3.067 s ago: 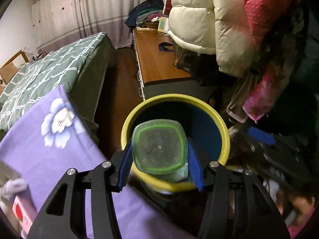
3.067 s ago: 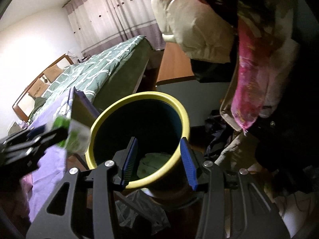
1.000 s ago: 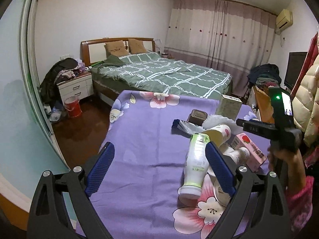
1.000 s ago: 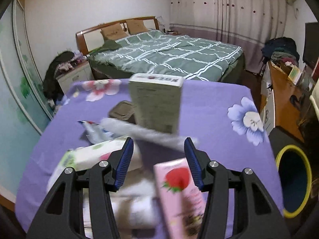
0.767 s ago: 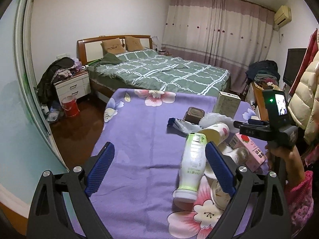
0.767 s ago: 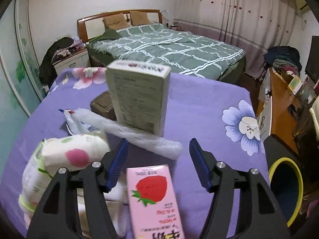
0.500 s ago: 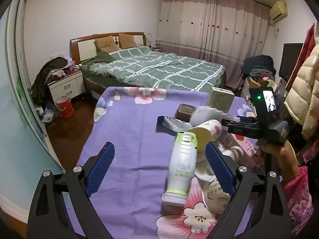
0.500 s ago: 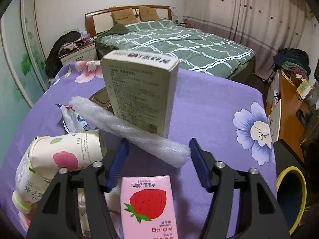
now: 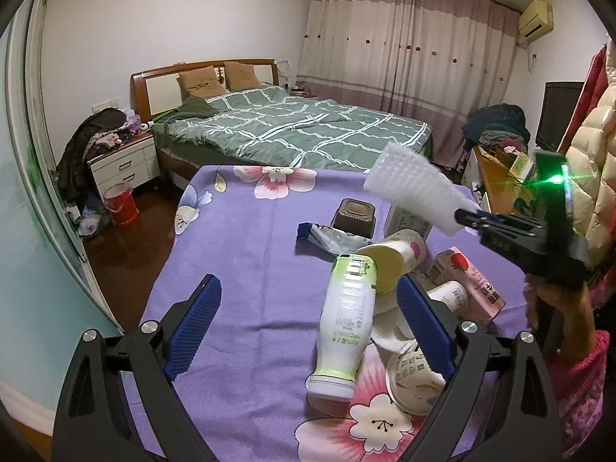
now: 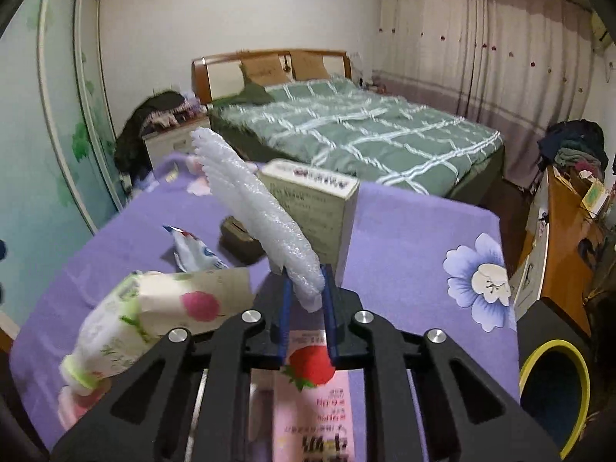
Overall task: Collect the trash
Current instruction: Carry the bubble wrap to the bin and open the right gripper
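Observation:
A pile of trash lies on the purple flowered tablecloth: a white and green bottle, a paper cup, a pink strawberry carton, a brown tray and a wrapper. My right gripper, its jaws closing, pinches one end of a white bubble-wrap roll, which sticks up off the table. From the left wrist, that roll juts up and left from the right gripper. My left gripper stands open and holds nothing, just short of the bottle.
A beige box stands upright behind the roll. The yellow-rimmed bin sits on the floor off the table's right edge. A bed lies beyond the table, with a wooden sideboard at the right.
Three seconds ago both grippers were over the bin, the left one holding a green-lidded cup. Within the last second my right gripper closed on the bubble-wrap roll and lifted it. The left stayed open.

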Tool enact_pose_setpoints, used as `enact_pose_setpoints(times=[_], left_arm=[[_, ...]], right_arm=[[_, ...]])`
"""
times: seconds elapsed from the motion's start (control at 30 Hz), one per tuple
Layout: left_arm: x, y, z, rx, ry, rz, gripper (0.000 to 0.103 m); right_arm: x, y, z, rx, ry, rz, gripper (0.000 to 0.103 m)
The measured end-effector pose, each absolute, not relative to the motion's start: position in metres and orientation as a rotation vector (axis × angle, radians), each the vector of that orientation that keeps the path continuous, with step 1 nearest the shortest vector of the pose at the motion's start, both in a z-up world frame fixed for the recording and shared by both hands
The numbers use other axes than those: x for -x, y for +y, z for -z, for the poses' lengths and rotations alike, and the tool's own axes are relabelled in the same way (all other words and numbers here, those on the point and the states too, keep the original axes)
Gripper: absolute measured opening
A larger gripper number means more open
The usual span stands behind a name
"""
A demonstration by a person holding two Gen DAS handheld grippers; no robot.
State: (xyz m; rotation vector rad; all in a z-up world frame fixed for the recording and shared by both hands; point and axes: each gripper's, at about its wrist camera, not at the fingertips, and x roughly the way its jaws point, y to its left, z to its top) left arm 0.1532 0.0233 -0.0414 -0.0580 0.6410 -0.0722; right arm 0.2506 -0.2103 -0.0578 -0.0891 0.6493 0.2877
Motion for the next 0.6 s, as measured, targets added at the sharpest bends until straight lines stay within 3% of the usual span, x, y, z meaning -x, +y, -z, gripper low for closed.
enact_pose_setpoints(times=[0.33,0.6], left_arm=[[-0.151,-0.010,0.043,0.028,0.641,0.152,0.091],[-0.143,-0.052,0.058,0.008,0.658,0.242,0.092]], right_arm=[[-0.186,-0.281,0.041,-0.077,0.585,-0.162,0.014],[-0.153,-0.386,0.067,-0.204,0.627,0.146,0.014]])
